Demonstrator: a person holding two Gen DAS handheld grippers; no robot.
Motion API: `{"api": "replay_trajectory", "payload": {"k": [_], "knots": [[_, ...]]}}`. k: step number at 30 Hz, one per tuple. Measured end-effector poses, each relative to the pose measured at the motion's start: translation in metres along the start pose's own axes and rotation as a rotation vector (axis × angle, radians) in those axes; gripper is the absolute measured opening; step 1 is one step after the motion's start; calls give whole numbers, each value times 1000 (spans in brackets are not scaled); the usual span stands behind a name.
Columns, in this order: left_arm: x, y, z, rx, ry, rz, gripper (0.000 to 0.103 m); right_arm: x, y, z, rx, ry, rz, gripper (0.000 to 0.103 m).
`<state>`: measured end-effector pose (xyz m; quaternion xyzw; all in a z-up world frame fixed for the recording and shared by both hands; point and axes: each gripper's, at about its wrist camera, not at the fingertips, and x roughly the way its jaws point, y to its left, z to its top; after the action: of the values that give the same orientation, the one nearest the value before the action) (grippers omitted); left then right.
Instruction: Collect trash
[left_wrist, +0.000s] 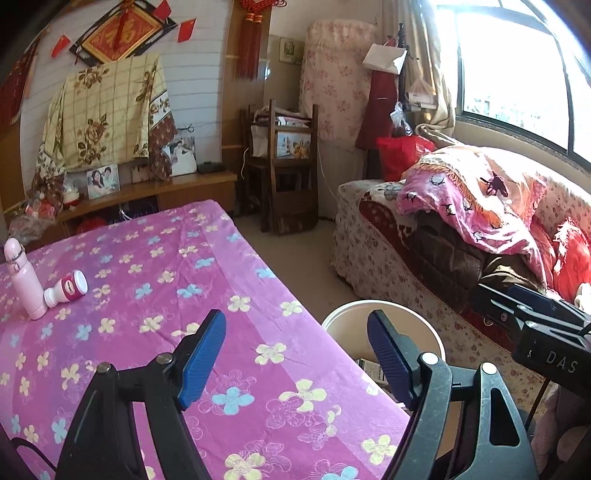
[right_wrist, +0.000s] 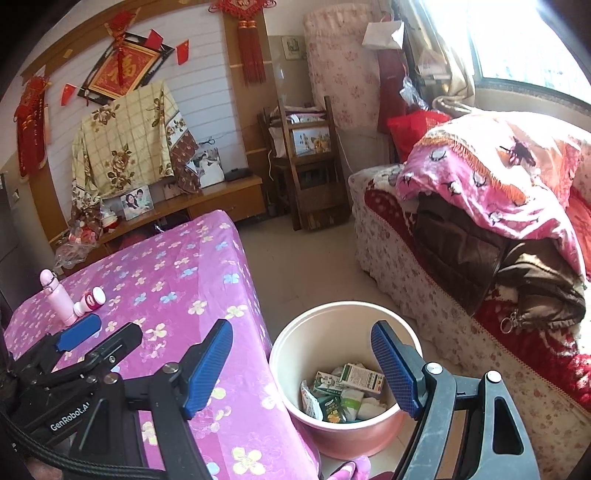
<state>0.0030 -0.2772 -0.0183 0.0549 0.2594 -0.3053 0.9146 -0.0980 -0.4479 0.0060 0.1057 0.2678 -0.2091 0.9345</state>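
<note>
A pink bin (right_wrist: 291, 354) stands on the floor beside the table, with several cartons and wrappers (right_wrist: 341, 393) in it; its rim also shows in the left wrist view (left_wrist: 343, 314). A small white bottle with a red label (left_wrist: 68, 287) lies on its side on the pink flowered tablecloth (left_wrist: 155, 280), against an upright pink flask (left_wrist: 24, 284); both show in the right wrist view too, the bottle (right_wrist: 89, 300) and the flask (right_wrist: 59, 297). My left gripper (left_wrist: 297, 354) is open and empty over the table's right edge. My right gripper (right_wrist: 301, 365) is open and empty above the bin.
A sofa (right_wrist: 443, 258) piled with blankets runs along the right under the window. A wooden chair (left_wrist: 291, 166) and a low cabinet with photos (left_wrist: 147, 188) stand at the back. Bare floor (right_wrist: 314, 258) lies between table and sofa.
</note>
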Motion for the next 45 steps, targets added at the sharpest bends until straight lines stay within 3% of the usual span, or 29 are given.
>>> {"api": "replay_trajectory", "payload": {"k": [19, 45], "knots": [[-7, -3, -2, -18, -23, 5, 79, -24, 0, 2, -16, -91, -64, 81], [-6, -1, -6, -29, -28, 26, 79, -22, 1, -1, -20, -78, -76, 81]]}}
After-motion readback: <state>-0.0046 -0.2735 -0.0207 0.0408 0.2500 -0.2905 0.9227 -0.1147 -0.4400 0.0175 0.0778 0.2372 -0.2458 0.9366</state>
